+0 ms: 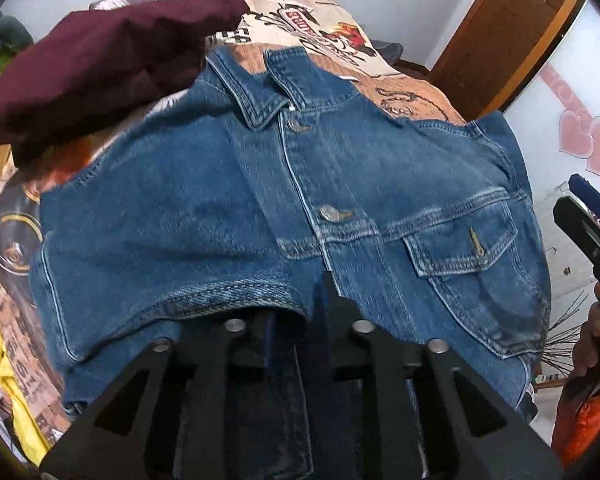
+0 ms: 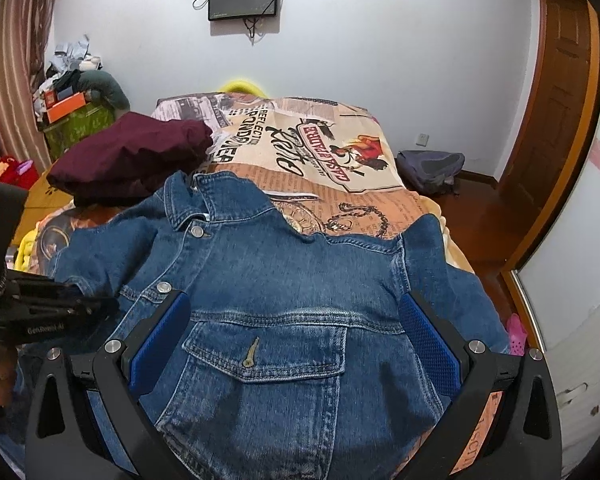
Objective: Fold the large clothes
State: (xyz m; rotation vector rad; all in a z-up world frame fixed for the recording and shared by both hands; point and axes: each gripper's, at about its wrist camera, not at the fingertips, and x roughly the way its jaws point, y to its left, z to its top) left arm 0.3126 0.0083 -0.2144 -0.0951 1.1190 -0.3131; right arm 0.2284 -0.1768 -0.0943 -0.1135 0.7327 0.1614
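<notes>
A blue denim jacket lies front-up on the bed, collar toward the far end; it also shows in the right wrist view. Its sleeves look folded in over the body. My left gripper is shut on a fold of denim near the jacket's lower left front. My right gripper is open, its blue pads standing wide apart above the chest pocket, holding nothing. The right gripper also shows at the right edge of the left wrist view.
A maroon garment lies in a heap beyond the jacket's collar on the printed bedspread. Yellow cloth hangs at the bed's left side. A wooden door and a grey bag are at the right.
</notes>
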